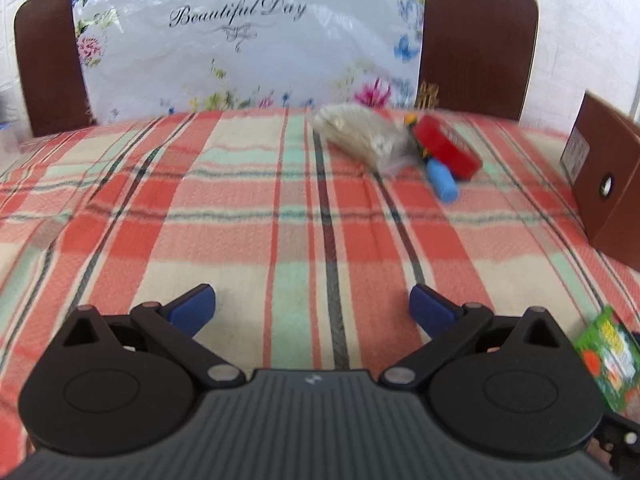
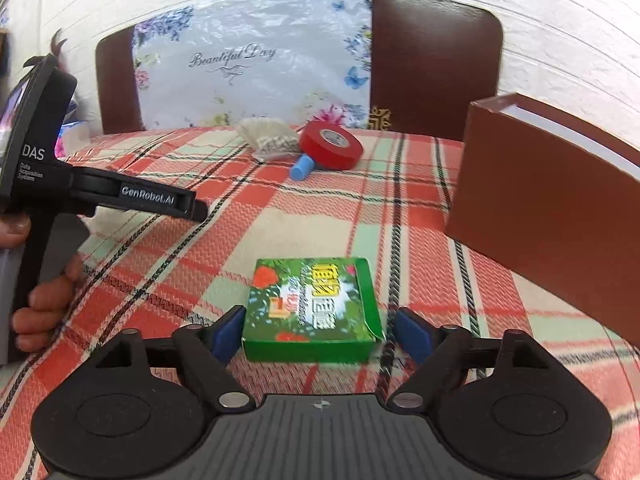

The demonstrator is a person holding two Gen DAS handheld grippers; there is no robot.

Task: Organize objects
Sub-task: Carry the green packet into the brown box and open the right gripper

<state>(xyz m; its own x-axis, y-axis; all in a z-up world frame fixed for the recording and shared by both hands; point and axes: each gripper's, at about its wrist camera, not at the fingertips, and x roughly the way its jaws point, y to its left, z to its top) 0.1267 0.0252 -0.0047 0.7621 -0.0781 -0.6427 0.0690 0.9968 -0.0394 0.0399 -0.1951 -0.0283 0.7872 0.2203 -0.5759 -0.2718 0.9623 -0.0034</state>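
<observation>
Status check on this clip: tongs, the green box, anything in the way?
Left tongs open, empty. Right tongs open, straddling green box, pads not pressing. Brown box close on the right; nothing in the way.

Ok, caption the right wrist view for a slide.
Right gripper open around the green box on a plaid cloth, brown box beside it.

Green box, red tape roll

A plaid blanket in red, cream and mint covers the bed. Behind it stands a dark brown headboard, partly draped by a floral plastic sheet printed "Beautiful Day". A white brick-patterned wall rises behind the headboard.
</observation>
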